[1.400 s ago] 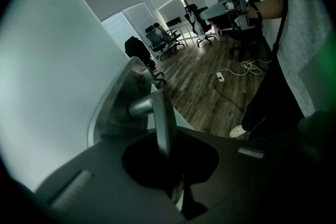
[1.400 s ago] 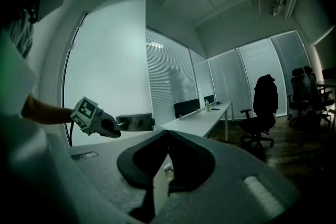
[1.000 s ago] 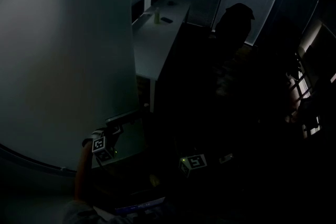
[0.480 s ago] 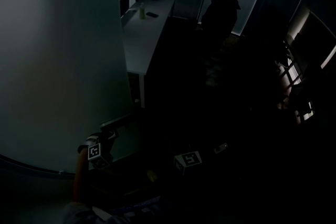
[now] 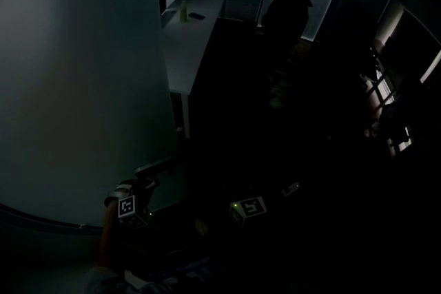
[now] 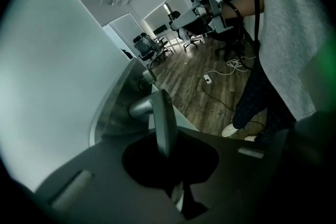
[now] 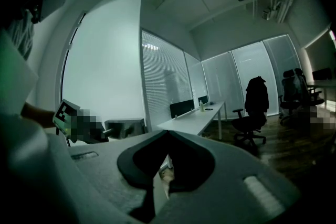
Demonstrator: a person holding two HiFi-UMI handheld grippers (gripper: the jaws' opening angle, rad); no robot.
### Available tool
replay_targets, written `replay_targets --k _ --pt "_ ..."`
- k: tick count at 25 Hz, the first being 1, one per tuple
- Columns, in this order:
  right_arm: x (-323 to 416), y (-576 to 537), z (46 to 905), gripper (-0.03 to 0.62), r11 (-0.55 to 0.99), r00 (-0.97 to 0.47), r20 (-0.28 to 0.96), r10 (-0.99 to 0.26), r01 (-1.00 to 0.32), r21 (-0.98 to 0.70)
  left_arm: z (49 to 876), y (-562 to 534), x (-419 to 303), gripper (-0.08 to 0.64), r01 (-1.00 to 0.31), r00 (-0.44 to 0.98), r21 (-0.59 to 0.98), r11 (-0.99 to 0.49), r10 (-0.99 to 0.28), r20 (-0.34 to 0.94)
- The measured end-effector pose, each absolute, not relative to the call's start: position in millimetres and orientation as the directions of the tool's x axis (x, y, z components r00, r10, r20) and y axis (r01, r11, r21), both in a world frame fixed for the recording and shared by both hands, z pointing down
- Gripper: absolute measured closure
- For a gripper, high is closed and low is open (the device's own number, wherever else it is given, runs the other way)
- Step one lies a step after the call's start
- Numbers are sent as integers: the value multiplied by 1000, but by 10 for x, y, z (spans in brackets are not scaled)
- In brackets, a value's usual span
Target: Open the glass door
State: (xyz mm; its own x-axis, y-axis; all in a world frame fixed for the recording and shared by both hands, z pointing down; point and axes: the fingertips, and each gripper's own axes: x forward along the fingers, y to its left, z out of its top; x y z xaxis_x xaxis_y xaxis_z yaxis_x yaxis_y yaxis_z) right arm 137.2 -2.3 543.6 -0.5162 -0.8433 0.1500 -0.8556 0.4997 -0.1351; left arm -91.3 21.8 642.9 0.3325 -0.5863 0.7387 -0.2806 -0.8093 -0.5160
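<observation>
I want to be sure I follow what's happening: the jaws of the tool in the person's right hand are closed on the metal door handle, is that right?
Not quite. It is the left gripper whose jaws are closed on the metal door handle, as the left gripper view shows. In the right gripper view, the right gripper has nothing between its jaws.

A long white worktop (image 5: pixel 182 55) stood on thin legs. At its far end a small yellowish bottle (image 5: pixel 184 12) stood upright, with a dark flat object (image 5: pixel 197 16) lying just beside it and a dark monitor (image 7: pixel 181 108) near the back edge. The wooden floor (image 6: pixel 189 97) carried wheeled office chairs (image 6: pixel 147 47). A tangle of white cable (image 6: pixel 236 64) and a small white adapter (image 6: pixel 207 78) lay loose on the boards.
</observation>
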Motion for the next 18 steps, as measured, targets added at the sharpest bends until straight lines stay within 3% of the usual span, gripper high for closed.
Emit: replay_targets --k 18 --pt "1428 291 5528 590 435 -457 176 -872 -888 -149 6411 466 -838 558 -229 366 -525 -820 -572 734"
